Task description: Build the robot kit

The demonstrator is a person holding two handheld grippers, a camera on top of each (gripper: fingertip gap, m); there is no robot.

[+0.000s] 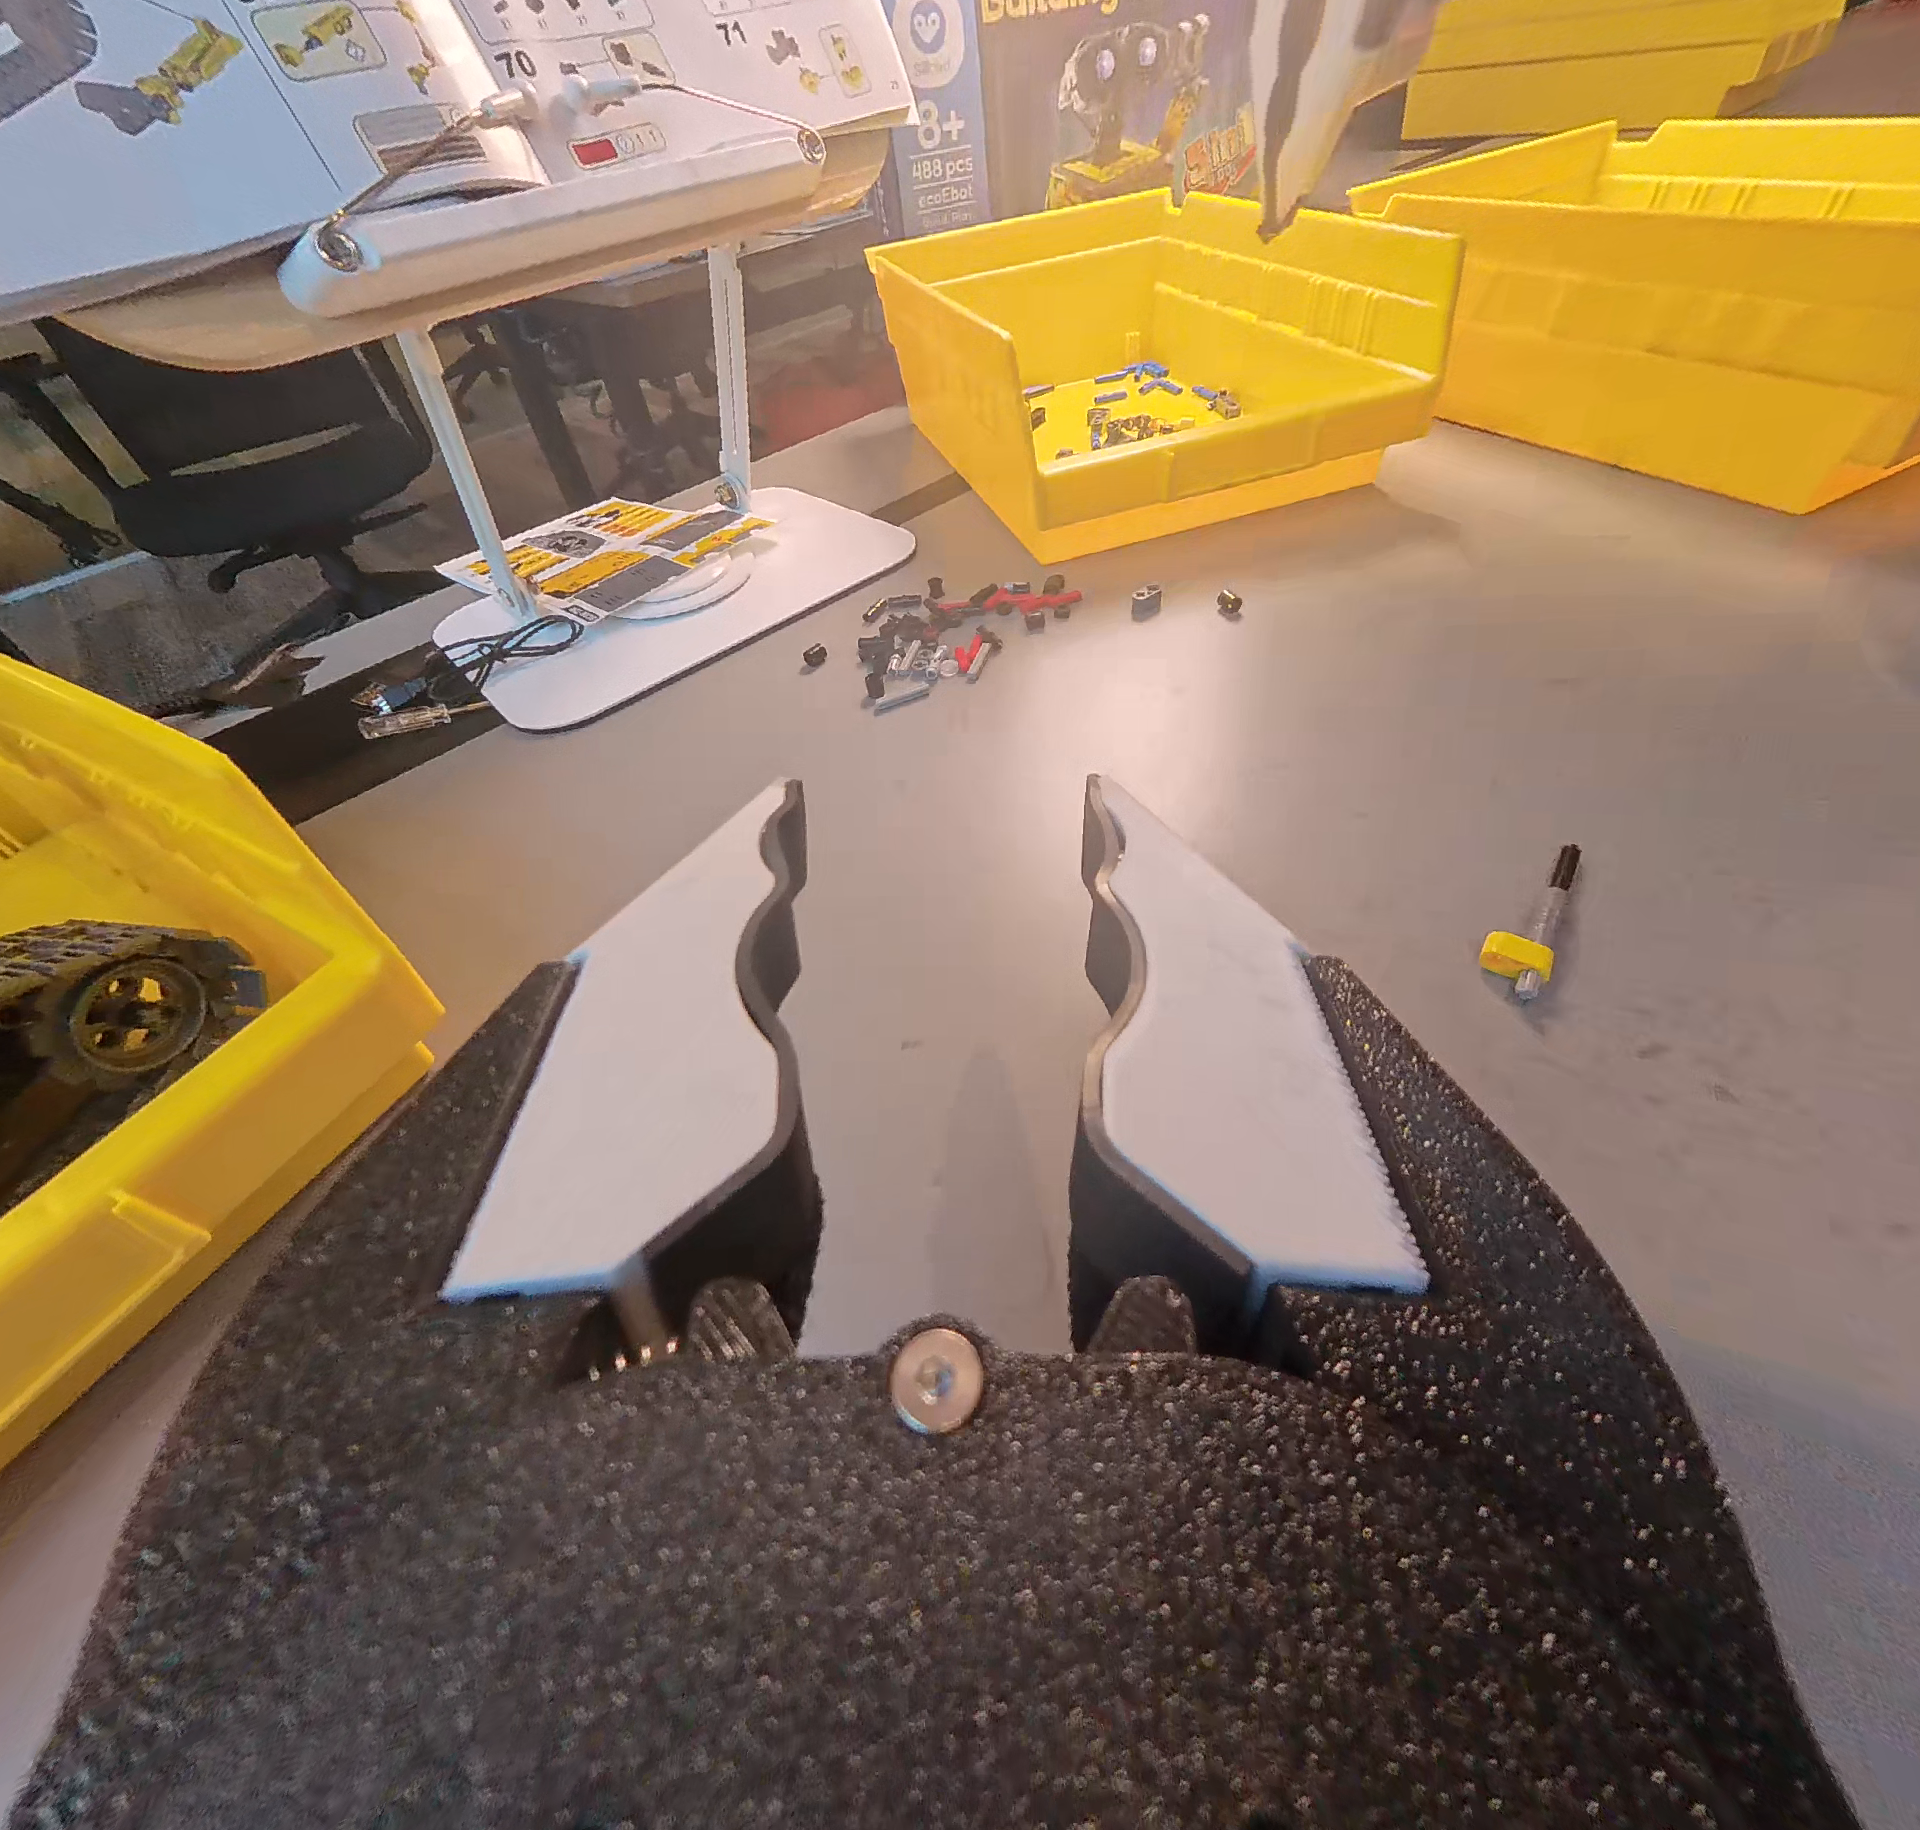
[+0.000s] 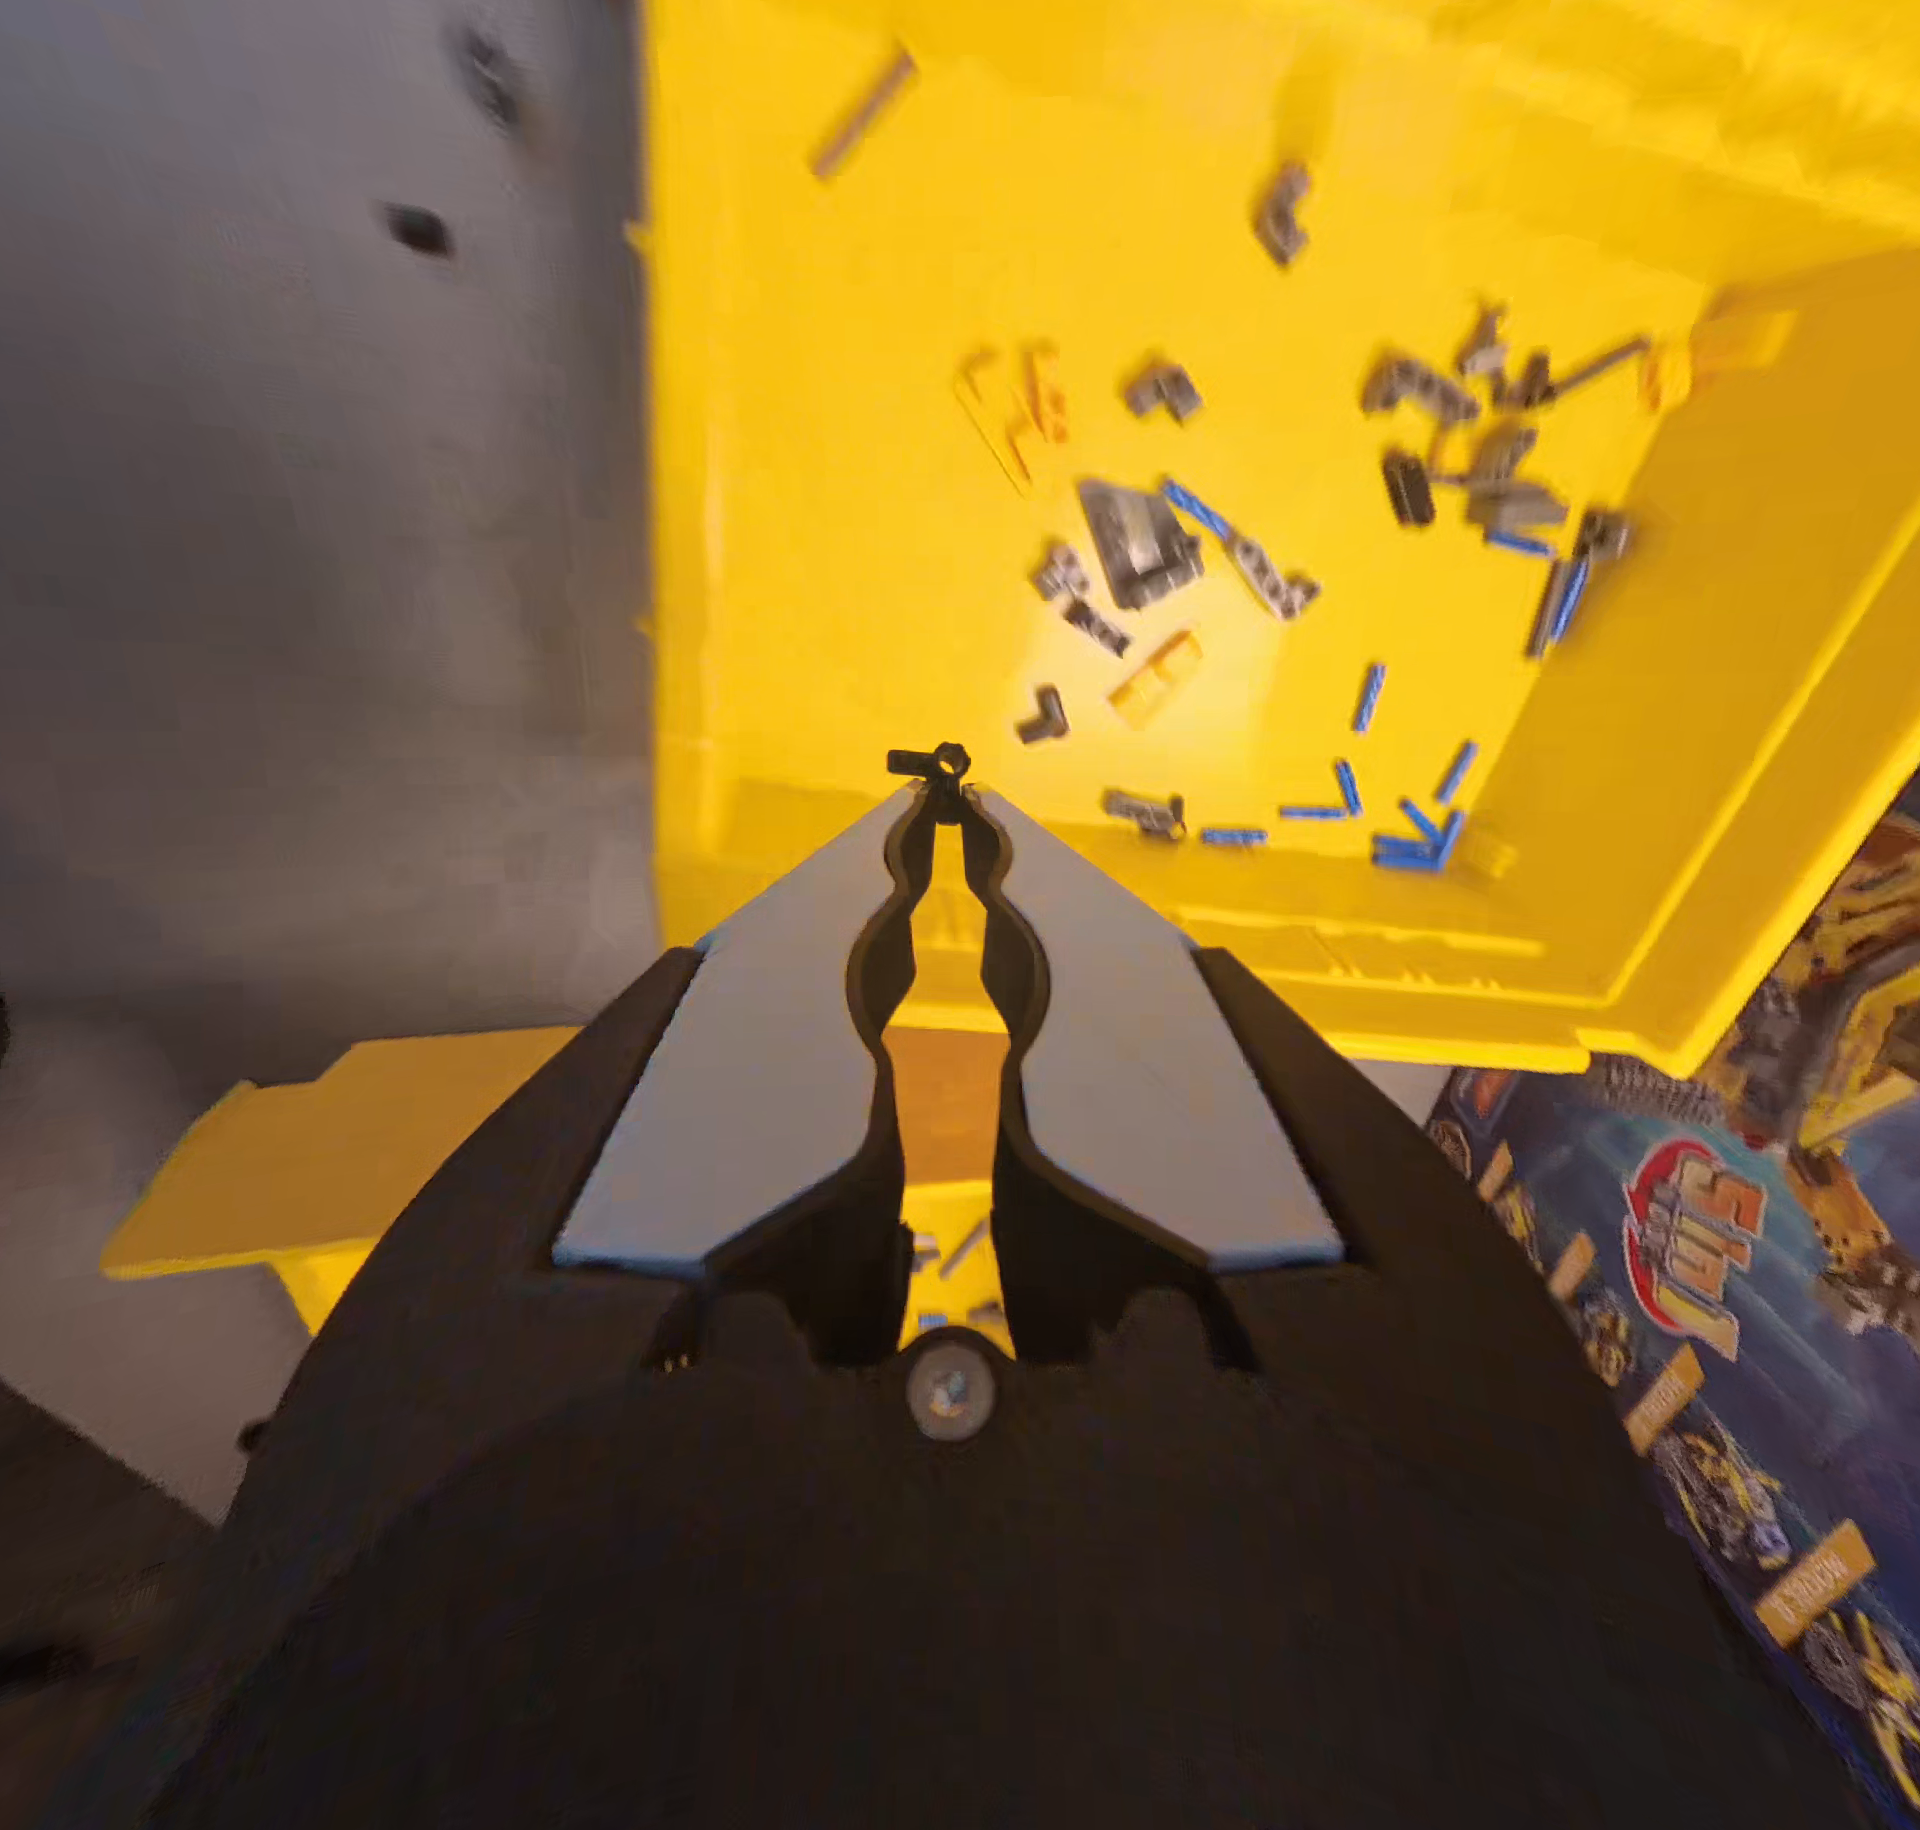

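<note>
My left gripper [image 1: 943,793] is open and empty, low over the grey table [image 1: 1351,741]. Ahead of it lies a scatter of small black, red and grey building pieces [image 1: 935,627]. A yellow-and-grey axle piece [image 1: 1532,933] lies to its right. My right gripper [image 2: 940,793] is shut on a small black connector piece [image 2: 935,764] and holds it above a yellow bin [image 2: 831,430] that contains several loose grey, blue and yellow parts [image 2: 1299,575]. That gripper also shows in the left wrist view [image 1: 1276,222], above the same bin [image 1: 966,367]. The right wrist view is blurred.
An instruction booklet [image 1: 312,35] sits on a white stand [image 1: 821,544] at the back left. A toy box [image 1: 1070,66] stands behind the bin. More yellow bins [image 1: 1683,326] are at the right. A yellow bin [image 1: 208,1105] at the left holds a tracked model [image 1: 114,1001].
</note>
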